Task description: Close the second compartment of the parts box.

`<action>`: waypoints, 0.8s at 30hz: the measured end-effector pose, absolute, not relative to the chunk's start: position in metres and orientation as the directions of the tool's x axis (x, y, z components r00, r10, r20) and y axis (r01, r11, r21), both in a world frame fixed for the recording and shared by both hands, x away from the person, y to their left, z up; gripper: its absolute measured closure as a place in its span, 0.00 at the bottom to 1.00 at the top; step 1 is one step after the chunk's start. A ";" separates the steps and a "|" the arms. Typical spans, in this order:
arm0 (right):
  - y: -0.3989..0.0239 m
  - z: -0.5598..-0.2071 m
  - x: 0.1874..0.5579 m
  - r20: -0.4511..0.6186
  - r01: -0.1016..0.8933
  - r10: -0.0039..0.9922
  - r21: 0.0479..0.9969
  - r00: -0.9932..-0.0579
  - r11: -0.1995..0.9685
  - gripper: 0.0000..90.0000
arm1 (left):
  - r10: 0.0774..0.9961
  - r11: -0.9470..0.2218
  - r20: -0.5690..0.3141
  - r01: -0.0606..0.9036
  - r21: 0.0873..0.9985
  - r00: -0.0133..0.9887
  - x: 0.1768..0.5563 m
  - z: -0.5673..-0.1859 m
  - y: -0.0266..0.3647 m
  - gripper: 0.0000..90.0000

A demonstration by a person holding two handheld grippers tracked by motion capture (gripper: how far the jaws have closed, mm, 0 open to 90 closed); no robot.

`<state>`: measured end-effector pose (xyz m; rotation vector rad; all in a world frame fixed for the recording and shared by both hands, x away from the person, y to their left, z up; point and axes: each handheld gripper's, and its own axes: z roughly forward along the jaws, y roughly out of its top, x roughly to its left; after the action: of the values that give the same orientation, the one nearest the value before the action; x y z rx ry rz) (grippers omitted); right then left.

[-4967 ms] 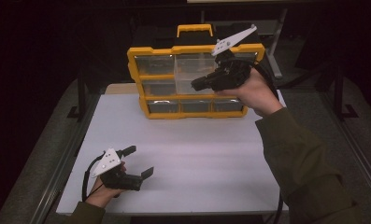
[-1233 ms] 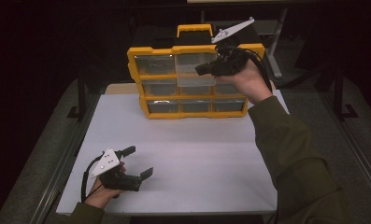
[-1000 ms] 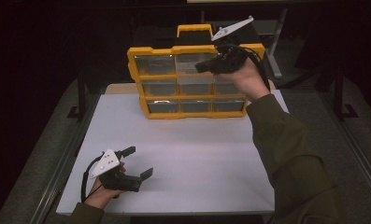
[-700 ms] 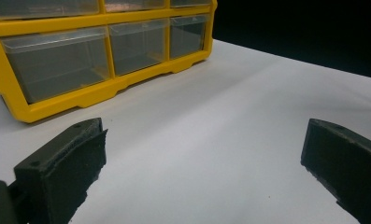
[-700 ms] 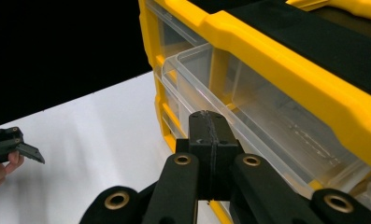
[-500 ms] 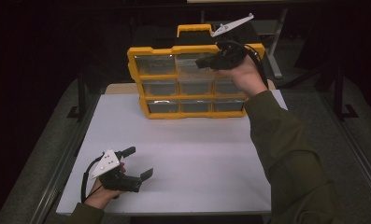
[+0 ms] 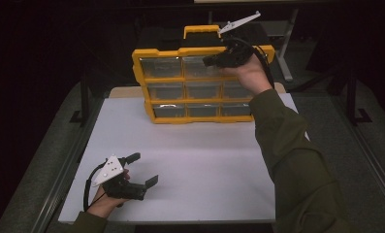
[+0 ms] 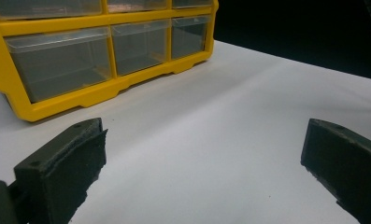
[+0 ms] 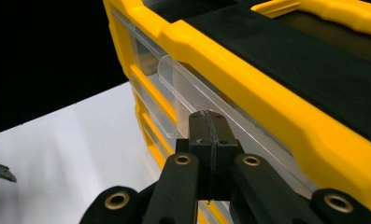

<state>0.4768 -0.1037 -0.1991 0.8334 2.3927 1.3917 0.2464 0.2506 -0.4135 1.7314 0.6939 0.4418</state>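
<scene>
Directly ahead of the closed right hand-held gripper [image 9: 210, 122], the top drawer [image 9: 206, 100] looks light, rigid, slick plastic, best hooked under its protruding front lip.

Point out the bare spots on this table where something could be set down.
The white table is bare across its middle, between the yellow drawer organizer at the back and the left gripper at the near-left corner. The near-right strip beside the person's sleeve is bare too. It is crowded at the organizer's top row, where the right gripper hovers shut.
</scene>
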 end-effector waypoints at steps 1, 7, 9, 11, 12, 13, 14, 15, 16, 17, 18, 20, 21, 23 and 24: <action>-0.104 -0.199 0.477 0.068 0.350 0.590 0.857 -0.805 0.379 0.99 | 0.654 -0.167 -0.058 0.219 0.961 0.755 0.247 -0.414 0.251 0.00; -0.104 -0.201 0.480 0.067 0.353 0.598 0.857 -0.799 0.375 0.99 | 0.653 -0.173 -0.055 0.219 0.960 0.755 0.246 -0.413 0.251 0.00; -0.104 -0.201 0.479 0.064 0.351 0.599 0.857 -0.798 0.376 0.99 | 0.654 -0.172 -0.055 0.219 0.961 0.755 0.246 -0.414 0.251 0.00; -0.105 -0.201 0.478 0.062 0.348 0.596 0.858 -0.800 0.378 0.99 | 0.654 -0.170 -0.056 0.219 0.961 0.754 0.246 -0.414 0.251 0.00; -0.105 -0.201 0.477 0.060 0.345 0.594 0.858 -0.802 0.380 0.99 | 0.654 -0.172 -0.055 0.220 0.960 0.755 0.246 -0.414 0.252 0.00; -0.106 -0.201 0.476 0.058 0.342 0.591 0.859 -0.804 0.381 0.99 | 0.654 -0.172 -0.055 0.219 0.960 0.754 0.246 -0.414 0.251 0.00; -0.106 -0.201 0.475 0.059 0.341 0.588 0.859 -0.807 0.382 0.99 | 0.654 -0.171 -0.056 0.219 0.961 0.754 0.247 -0.414 0.251 0.00; -0.106 -0.202 0.473 0.055 0.338 0.588 0.859 -0.807 0.384 0.99 | 0.654 -0.172 -0.056 0.220 0.960 0.754 0.246 -0.414 0.251 0.00; -0.106 -0.202 0.472 0.058 0.340 0.587 0.859 -0.808 0.383 0.99 | 0.654 -0.173 -0.055 0.220 0.960 0.754 0.246 -0.414 0.251 0.00; -0.107 -0.202 0.471 0.056 0.337 0.584 0.859 -0.810 0.385 0.99 | 0.655 -0.173 -0.055 0.221 0.960 0.754 0.246 -0.414 0.251 0.00; -0.108 -0.203 0.469 0.055 0.336 0.583 0.860 -0.811 0.385 0.99 | 0.654 -0.175 -0.053 0.220 0.960 0.754 0.246 -0.414 0.251 0.00; -0.110 -0.204 0.466 0.059 0.334 0.581 0.863 -0.812 0.379 0.99 | 0.657 -0.162 -0.063 0.222 0.962 0.751 0.246 -0.414 0.250 0.00; -0.110 -0.205 0.465 0.060 0.334 0.580 0.863 -0.812 0.378 0.99 | 0.657 -0.159 -0.065 0.221 0.962 0.751 0.246 -0.414 0.250 0.00; -0.112 -0.207 0.462 0.057 0.334 0.579 0.861 -0.813 0.384 0.99 | 0.657 -0.160 -0.062 0.220 0.962 0.751 0.247 -0.414 0.250 0.00; -0.113 -0.208 0.461 0.054 0.331 0.579 0.862 -0.813 0.384 0.99 | 0.658 -0.159 -0.063 0.220 0.962 0.751 0.247 -0.414 0.250 0.00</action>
<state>0.4610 -0.1126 -0.2078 0.8051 2.3888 1.3985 0.2467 0.2499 -0.4143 1.7262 0.6967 0.4448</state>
